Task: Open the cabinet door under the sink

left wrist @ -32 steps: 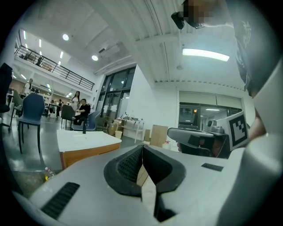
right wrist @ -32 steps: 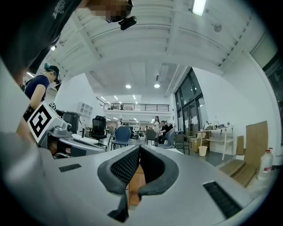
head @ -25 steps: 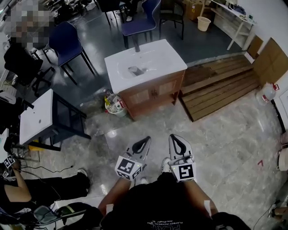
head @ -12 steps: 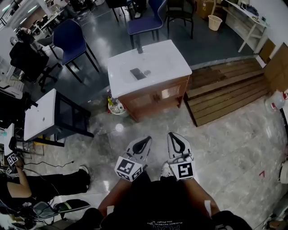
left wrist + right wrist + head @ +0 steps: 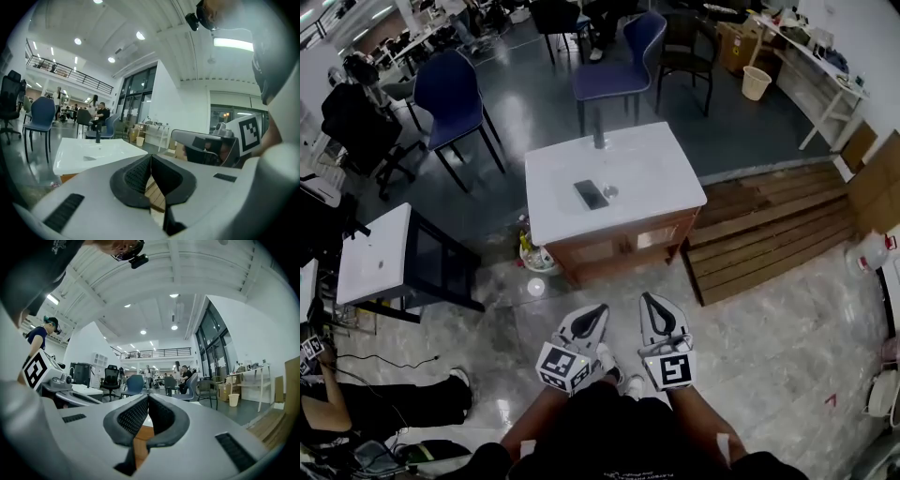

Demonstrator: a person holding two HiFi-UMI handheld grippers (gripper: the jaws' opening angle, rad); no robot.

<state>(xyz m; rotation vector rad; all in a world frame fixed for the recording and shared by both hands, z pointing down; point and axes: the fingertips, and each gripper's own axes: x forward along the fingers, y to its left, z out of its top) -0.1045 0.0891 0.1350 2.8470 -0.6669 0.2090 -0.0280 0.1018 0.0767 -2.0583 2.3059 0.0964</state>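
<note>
Evidently the person is standing short of the vanity cabinet (image 5: 623, 246), so both tools are being carried low and forward rather than working on anything. The two cabinet doors (image 5: 659, 237) under the white sink top (image 5: 647, 183) are sitting closed, as far as the steep head view shows, and are facing the person across a stretch of tiled floor (image 5: 750, 319). A black faucet (image 5: 599, 139) is standing at the far edge of the top, and a dark flat device (image 5: 591, 194) is lying near the drain. The left gripper (image 5: 596, 311) is showing its jaws pressed together with nothing between them. The right gripper (image 5: 652, 302) is doing likewise, probably because no handle is within reach yet. Both hands are being held side by side close to the body, with the grippers pointing roughly level toward the cabinet front and the marker cubes nearest the person. In the right gripper view, brown cabinet wood is showing below the closed jaws.
</note>
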